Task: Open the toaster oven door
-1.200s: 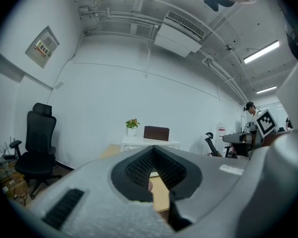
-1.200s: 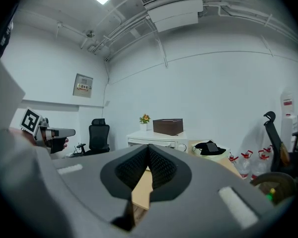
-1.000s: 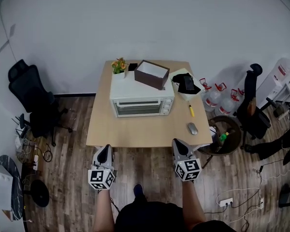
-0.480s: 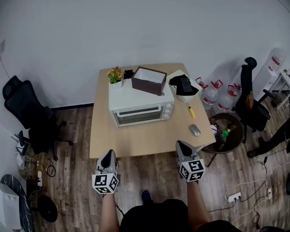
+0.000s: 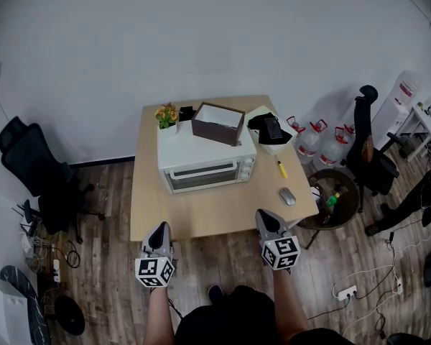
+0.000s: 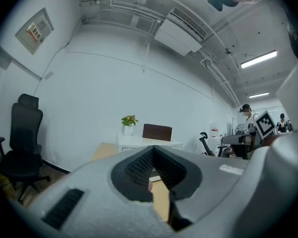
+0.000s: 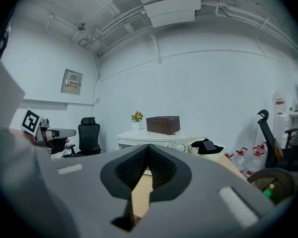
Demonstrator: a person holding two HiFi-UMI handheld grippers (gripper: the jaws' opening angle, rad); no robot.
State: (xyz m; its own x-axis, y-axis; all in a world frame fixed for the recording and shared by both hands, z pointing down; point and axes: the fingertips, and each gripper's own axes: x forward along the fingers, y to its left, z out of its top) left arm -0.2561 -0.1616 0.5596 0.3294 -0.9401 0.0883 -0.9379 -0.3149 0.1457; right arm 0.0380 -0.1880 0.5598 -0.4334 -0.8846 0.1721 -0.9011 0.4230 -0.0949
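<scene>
The white toaster oven (image 5: 205, 165) stands at the back of the light wooden table (image 5: 215, 210), its glass door shut. It also shows far ahead in the left gripper view as the oven (image 6: 145, 143), and in the right gripper view as the oven (image 7: 154, 144). My left gripper (image 5: 158, 228) hangs over the floor just short of the table's near edge, left of the oven. My right gripper (image 5: 265, 216) is at the near edge, to the oven's right. Both are shut on nothing and well apart from the oven.
A brown box (image 5: 218, 123) lies on the oven top, with a flower pot (image 5: 167, 115) behind it. A black item on a white bag (image 5: 271, 128), a yellow pen (image 5: 281, 168) and a mouse (image 5: 286, 195) lie on the table's right side. Office chairs (image 5: 29, 167) (image 5: 366, 149) and water bottles (image 5: 323, 146) flank the table.
The head view has shifted slightly, so the table sits a little differently in frame. Both grippers stay shut near the table's near edge. The oven door is still shut.
</scene>
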